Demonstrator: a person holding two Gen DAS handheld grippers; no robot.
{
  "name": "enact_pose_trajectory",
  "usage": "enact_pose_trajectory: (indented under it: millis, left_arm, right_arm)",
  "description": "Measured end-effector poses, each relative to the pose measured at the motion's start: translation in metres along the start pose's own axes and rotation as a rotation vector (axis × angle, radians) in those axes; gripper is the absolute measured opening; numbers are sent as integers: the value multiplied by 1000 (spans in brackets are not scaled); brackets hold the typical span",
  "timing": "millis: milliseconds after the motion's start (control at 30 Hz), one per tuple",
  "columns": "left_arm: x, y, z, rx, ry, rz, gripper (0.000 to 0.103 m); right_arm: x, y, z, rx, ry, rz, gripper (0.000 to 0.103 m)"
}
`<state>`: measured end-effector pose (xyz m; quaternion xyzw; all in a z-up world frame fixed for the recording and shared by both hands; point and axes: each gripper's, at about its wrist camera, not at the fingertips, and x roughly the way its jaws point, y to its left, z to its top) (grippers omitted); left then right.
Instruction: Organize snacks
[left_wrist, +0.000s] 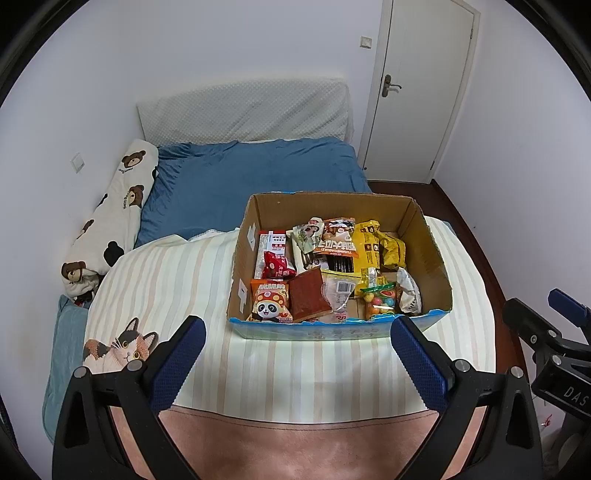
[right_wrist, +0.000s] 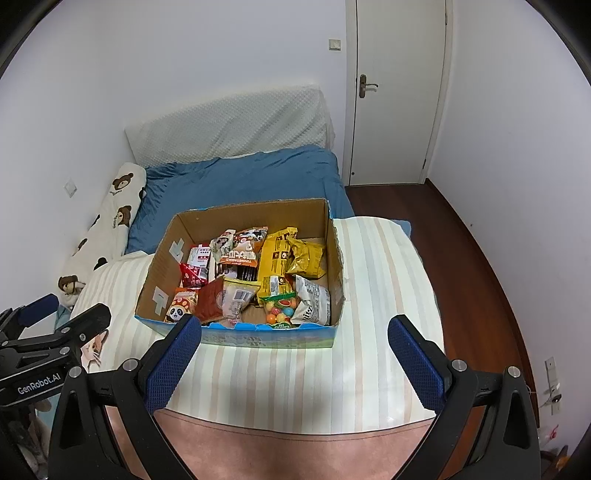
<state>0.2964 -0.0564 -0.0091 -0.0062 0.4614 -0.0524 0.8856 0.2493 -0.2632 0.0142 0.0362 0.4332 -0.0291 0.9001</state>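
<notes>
While both pairs of jaws stand wide apart and hold nothing, the left gripper (left_wrist: 297, 328) and the right gripper (right_wrist: 294, 328) hover side by side above the near end of the bed, each looking forward at the same target. Straight ahead of both, just beyond the fingertips, sits the cardboard box (left_wrist: 432, 254) on the striped blanket (left_wrist: 295, 369), its long side running across the view and its near blue edge facing the grippers. In the left wrist view the box lies ahead and slightly right of centre; in the right wrist view it lies ahead and slightly left, so it sits between the two, about equally reachable.

Inside, the snacks are jumbled: a panda packet (left_wrist: 270, 302) in the near-left corner, a bag of coloured candies (right_wrist: 281, 308) near the front wall, a yellow bag (right_wrist: 295, 254) toward the back right. The panda packet looks closer to the left gripper, the candies and the white crumpled bag (right_wrist: 314, 302) to the right one. Any pick probably needs a forward reach over the near wall, then down.
</notes>
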Motion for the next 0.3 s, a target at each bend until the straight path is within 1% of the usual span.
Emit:
enact_pose_trajectory:
  millis: [300]
  left_arm:
    - [-12, 2, -3, -8, -28, 6, 103]
  right_arm:
    - [-7, 3, -1, -6, -10, 0, 103]
